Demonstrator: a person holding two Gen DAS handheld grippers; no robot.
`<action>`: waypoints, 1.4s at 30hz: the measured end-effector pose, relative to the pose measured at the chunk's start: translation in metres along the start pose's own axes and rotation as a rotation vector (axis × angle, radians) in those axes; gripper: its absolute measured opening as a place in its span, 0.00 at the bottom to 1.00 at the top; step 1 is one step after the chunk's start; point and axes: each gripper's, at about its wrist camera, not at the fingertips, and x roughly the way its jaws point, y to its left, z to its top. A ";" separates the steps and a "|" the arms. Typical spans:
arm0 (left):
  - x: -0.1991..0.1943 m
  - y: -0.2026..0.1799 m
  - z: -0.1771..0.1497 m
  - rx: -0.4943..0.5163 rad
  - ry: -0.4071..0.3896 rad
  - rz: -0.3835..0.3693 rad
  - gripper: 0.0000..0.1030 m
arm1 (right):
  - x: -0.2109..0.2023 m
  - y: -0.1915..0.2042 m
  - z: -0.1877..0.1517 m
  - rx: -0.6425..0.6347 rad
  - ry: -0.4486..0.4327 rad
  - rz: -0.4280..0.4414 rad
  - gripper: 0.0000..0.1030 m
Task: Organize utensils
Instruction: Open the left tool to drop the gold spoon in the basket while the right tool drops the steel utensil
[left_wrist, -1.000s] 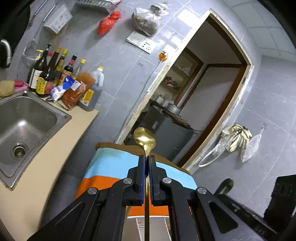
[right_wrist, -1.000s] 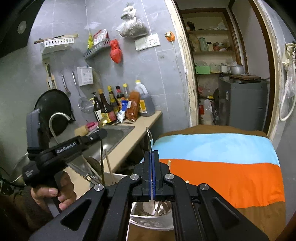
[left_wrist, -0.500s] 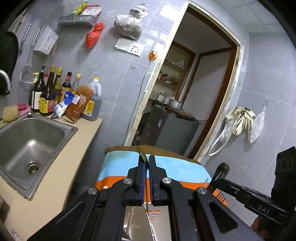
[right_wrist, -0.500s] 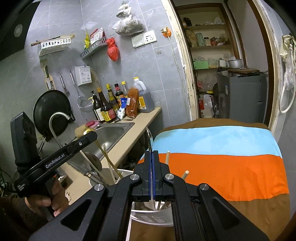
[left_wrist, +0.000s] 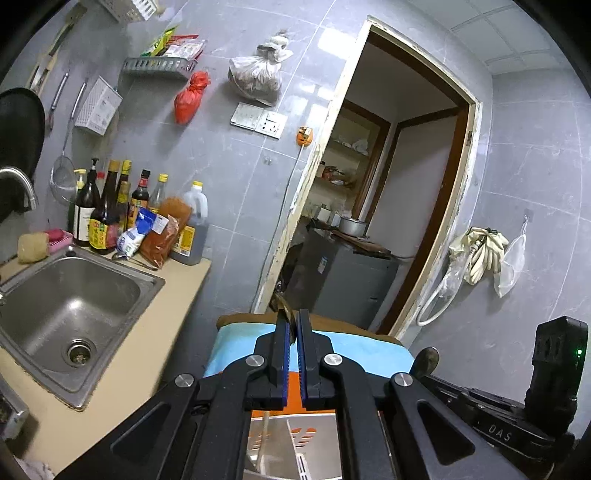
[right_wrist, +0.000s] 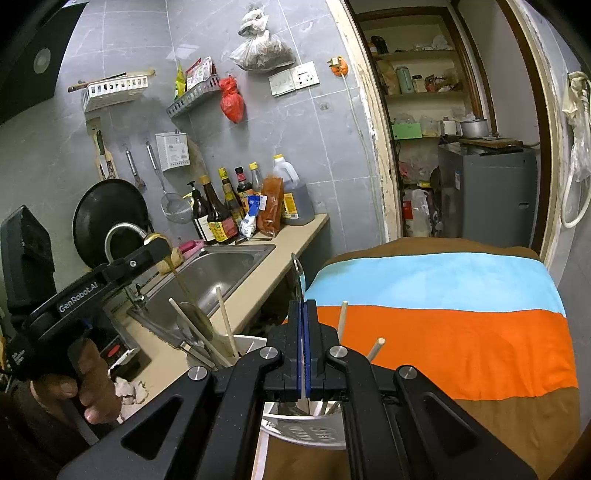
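Observation:
My left gripper (left_wrist: 291, 323) is shut on a gold spoon (left_wrist: 285, 309), its bowl edge-on just past the fingertips; in the right wrist view its handle (right_wrist: 181, 282) slants down toward a white utensil holder (right_wrist: 255, 341). My right gripper (right_wrist: 304, 306) is shut on a silver utensil (right_wrist: 298, 275) standing upright above the white holder (right_wrist: 314, 430), which holds wooden chopsticks (right_wrist: 225, 321) and a silver spoon (right_wrist: 195, 319). The holder's slotted rim shows below my left fingers (left_wrist: 299, 432).
A striped blue, orange and brown cloth (right_wrist: 443, 317) covers the table. A steel sink (left_wrist: 70, 306) is set in the beige counter on the left, with sauce bottles (left_wrist: 110, 210) behind it. An open doorway (left_wrist: 373, 221) is ahead. A crumpled cloth (right_wrist: 127, 391) lies on the counter.
My left gripper has tilted upward and the gold spoon has turned from bowl-facing to edge-on and sunk lower between the fingers. The right gripper has stayed over the holder.

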 end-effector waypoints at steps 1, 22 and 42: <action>-0.001 0.001 0.000 -0.002 0.004 0.004 0.04 | 0.000 0.000 0.001 0.000 0.001 0.000 0.01; 0.014 -0.001 -0.027 0.034 0.239 0.022 0.05 | -0.017 0.002 -0.004 0.010 0.002 -0.060 0.23; -0.040 -0.049 -0.042 0.084 0.210 0.025 0.65 | -0.102 -0.035 -0.023 0.047 -0.072 -0.209 0.53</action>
